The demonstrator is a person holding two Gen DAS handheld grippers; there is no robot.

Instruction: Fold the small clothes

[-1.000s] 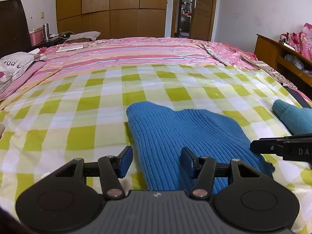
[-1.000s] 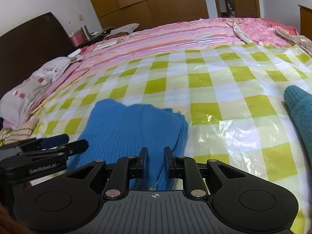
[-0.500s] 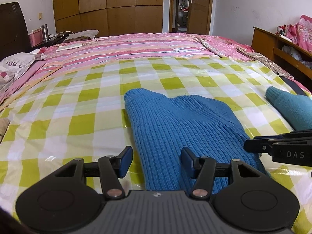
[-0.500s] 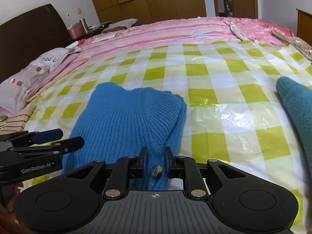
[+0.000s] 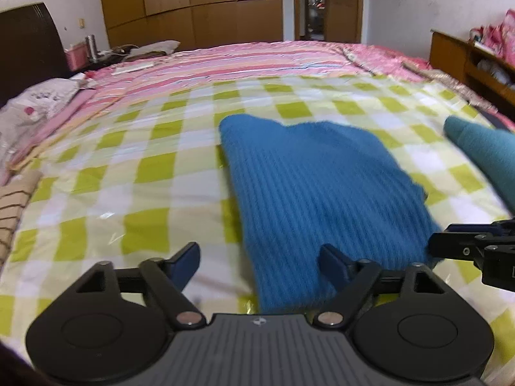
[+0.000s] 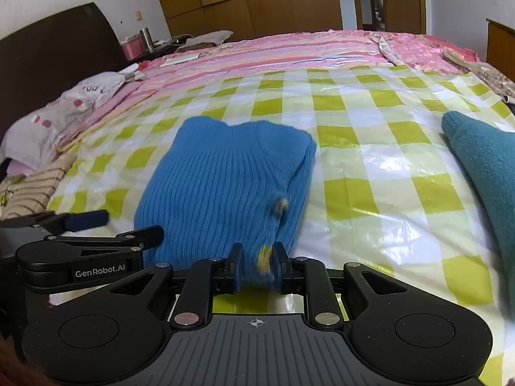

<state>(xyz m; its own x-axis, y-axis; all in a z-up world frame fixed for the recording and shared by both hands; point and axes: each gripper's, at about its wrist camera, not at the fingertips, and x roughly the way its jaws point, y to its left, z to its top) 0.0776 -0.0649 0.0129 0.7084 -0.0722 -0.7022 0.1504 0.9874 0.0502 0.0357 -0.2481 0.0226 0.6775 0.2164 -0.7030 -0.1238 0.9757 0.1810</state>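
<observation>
A blue sweater [image 5: 318, 186] lies flat on a bed, on a green and white checked sheet [image 5: 135, 173]; in the left wrist view it fills the middle of the frame and runs down to the bottom edge; in the right wrist view the sweater [image 6: 222, 186] sits in the middle, with a folded edge along its right side and two small yellow spots near that edge.

The left gripper [image 5: 257, 257] is at the bottom of its own view; its two fingers are spread wide apart and hold nothing; one fingertip is over the bare sheet and the other is over the near part of the sweater; you cannot tell if that one touches the wool. In the right wrist view the left gripper [image 6: 106, 225] comes in at the lower left, just beside the left edge of the sweater.

The right gripper [image 6: 256, 267] is at the bottom middle of its view; its fingers are squeezed onto the near hem of the sweater, and a bunch of blue wool sits between them. In the left wrist view it shows at the right edge, at the sweater's right corner.

A teal sweater [image 6: 482, 167] lies at the right side of the frame, apart from the blue one; a pink striped blanket [image 5: 244, 61] covers the top part of the bed; brown wardrobe doors [image 5: 193, 3] fill the top of the frame.
</observation>
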